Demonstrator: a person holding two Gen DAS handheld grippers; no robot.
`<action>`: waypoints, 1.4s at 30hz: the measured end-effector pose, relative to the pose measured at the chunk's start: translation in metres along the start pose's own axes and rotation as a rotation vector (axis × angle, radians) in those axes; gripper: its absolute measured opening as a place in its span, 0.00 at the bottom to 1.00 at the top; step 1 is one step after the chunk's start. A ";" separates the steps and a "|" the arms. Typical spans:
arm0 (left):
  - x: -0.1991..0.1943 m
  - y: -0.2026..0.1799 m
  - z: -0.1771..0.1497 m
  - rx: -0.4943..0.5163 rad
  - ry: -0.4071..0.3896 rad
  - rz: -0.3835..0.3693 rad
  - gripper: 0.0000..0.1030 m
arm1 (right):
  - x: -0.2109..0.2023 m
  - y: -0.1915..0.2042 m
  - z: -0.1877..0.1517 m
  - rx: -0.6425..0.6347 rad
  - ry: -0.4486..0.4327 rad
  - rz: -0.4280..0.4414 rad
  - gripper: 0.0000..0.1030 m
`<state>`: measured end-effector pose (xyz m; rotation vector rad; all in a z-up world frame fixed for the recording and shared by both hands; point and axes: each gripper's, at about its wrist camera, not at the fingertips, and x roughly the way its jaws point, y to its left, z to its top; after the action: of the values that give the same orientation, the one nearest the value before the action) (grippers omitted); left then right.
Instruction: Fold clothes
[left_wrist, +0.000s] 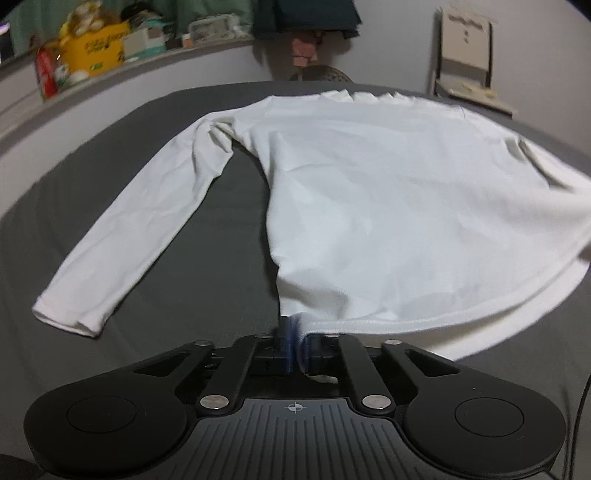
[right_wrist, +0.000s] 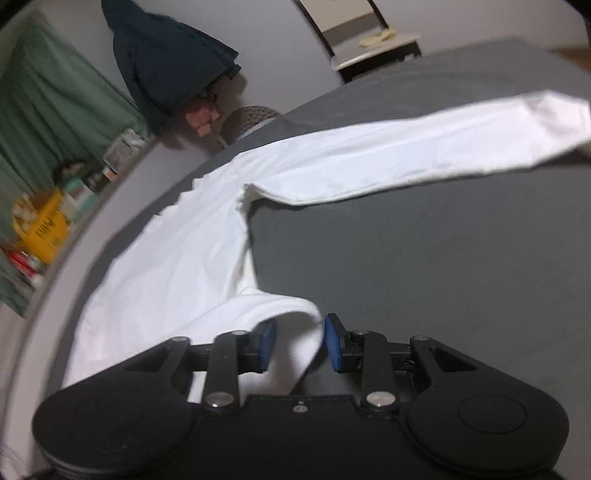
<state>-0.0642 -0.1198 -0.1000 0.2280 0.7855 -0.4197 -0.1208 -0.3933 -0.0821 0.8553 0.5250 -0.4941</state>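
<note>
The white shirt (left_wrist: 369, 192) lies spread flat on the grey bed (left_wrist: 184, 258), sleeves out to either side. The left gripper (left_wrist: 293, 343) is clamped on the hem's left corner. The right gripper (right_wrist: 300, 341) has the other hem corner between its blue pads (right_wrist: 266, 343), but the jaws stand apart and do not press it. If the hands lift now, the right corner is likely to slip free, so the shirt would swing from one corner and bunch. The left bite looks shallow; a sharp tug could pull it out.
</note>
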 end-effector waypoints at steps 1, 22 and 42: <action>-0.001 0.001 0.001 -0.009 -0.013 0.003 0.02 | 0.000 -0.001 0.000 0.006 -0.004 0.018 0.05; -0.147 0.052 0.167 0.398 -0.464 0.278 0.02 | -0.173 0.179 0.037 -0.513 -0.421 -0.115 0.02; -0.055 0.028 0.014 0.954 0.031 0.141 0.02 | -0.054 0.078 -0.046 -0.350 0.374 -0.321 0.02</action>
<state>-0.0777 -0.0841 -0.0490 1.1736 0.5434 -0.6348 -0.1267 -0.3023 -0.0295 0.5263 1.0700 -0.5159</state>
